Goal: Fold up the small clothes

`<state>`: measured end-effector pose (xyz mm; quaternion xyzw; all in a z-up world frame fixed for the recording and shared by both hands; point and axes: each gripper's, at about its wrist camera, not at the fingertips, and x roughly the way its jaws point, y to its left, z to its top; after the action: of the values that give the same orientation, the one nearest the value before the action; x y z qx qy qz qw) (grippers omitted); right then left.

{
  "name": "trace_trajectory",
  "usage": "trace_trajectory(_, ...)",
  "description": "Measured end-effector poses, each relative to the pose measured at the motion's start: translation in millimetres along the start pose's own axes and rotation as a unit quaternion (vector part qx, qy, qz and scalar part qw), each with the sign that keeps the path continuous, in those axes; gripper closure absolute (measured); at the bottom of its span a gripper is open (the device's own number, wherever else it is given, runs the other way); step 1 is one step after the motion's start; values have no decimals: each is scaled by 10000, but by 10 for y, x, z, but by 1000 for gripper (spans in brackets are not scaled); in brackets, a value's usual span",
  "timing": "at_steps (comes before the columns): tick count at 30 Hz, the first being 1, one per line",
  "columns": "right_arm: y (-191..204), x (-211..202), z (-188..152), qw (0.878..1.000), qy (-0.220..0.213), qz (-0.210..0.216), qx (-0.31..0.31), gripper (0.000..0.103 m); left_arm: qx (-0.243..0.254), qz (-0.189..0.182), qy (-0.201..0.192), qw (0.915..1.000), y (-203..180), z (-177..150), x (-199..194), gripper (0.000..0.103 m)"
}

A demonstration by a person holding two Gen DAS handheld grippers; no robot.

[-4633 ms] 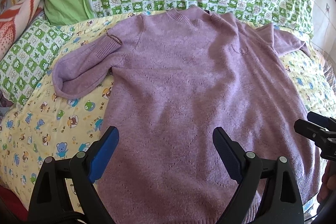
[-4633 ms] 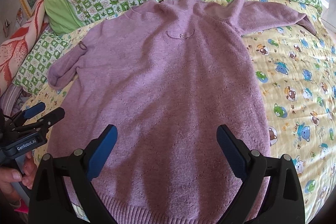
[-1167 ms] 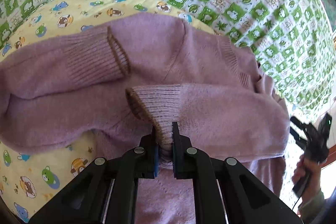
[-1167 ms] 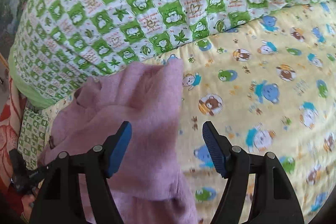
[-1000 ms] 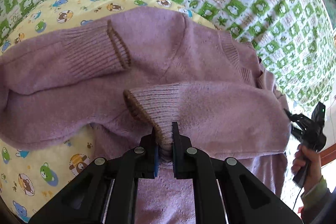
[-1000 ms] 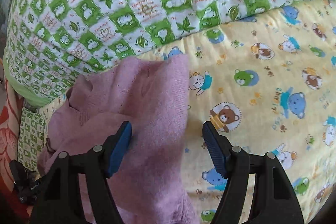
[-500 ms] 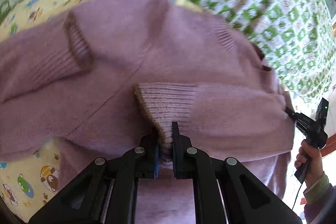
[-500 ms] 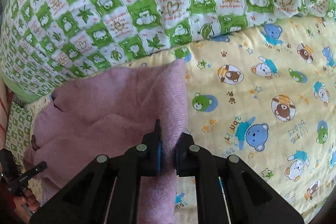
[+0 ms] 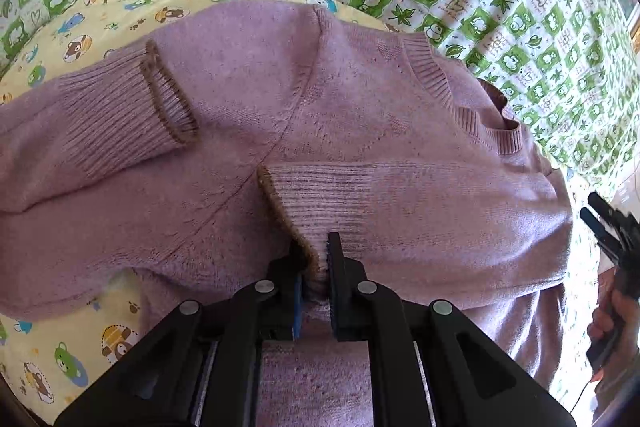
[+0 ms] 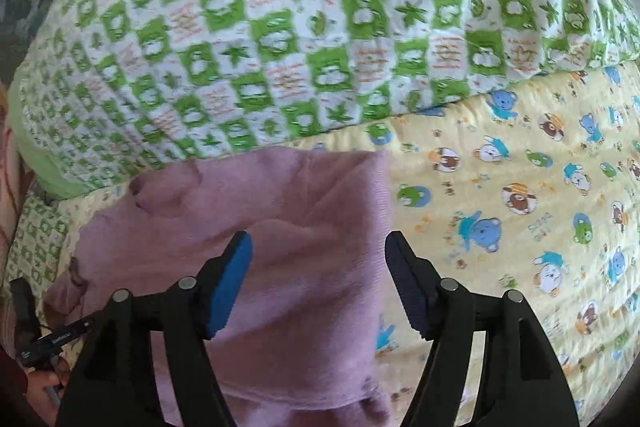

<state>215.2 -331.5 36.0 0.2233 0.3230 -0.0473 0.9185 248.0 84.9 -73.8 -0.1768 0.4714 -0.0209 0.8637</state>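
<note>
Sleeves both laid across sweater (image 9: 360, 99); body fold left. Our left gripper (image 9: 314, 267) pinches cuff (image 9: 288, 211); right gripper (image 10: 318, 283) just opening, holding nothing.

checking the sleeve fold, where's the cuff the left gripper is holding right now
In the left wrist view the ribbed cuff lies across the middle of the purple sweater, just below its neckline, pinched in the shut left gripper.

Right tool (image 10: 318, 281) off sweater (image 10: 280, 227), apart
</note>
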Motion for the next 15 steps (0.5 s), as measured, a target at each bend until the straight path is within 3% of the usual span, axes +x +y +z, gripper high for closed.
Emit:
trace_trajectory(2, 200, 64, -123, 9983, 245, 488, -186, 33, 14, 24, 17, 10000, 0, -4, 11, 94)
trace_trajectory(3, 259, 142, -180, 9973, 436, 504, -302, 33, 32, 59, 29, 10000, 7, -5, 15, 93)
trace_trajectory(6, 204, 466, -336, 9947, 947, -30, -390, 33, 2, 106, 134, 9999, 52, -10, 0, 85)
trace_trajectory(9, 3, 474, -336, 9958, 910, 99, 37, 34, -63, 73, 130, 9999, 113, -42, -177, 77)
trace_trajectory(12, 23, 303, -266, 9964, 796, 247, 156, 34, -10, 525, -41, 9986, 204, -78, -444, 44)
trace_trajectory(14, 68, 140, -270, 9968, 695, 357, 141, 34, -31, 892, -354, 9954, 350, -85, -699, 34)
trace_trajectory(15, 75, 60, -298, 9969, 646, 407, 177, 34, -39, 1033, -431, 9937, 413, -75, -776, 24)
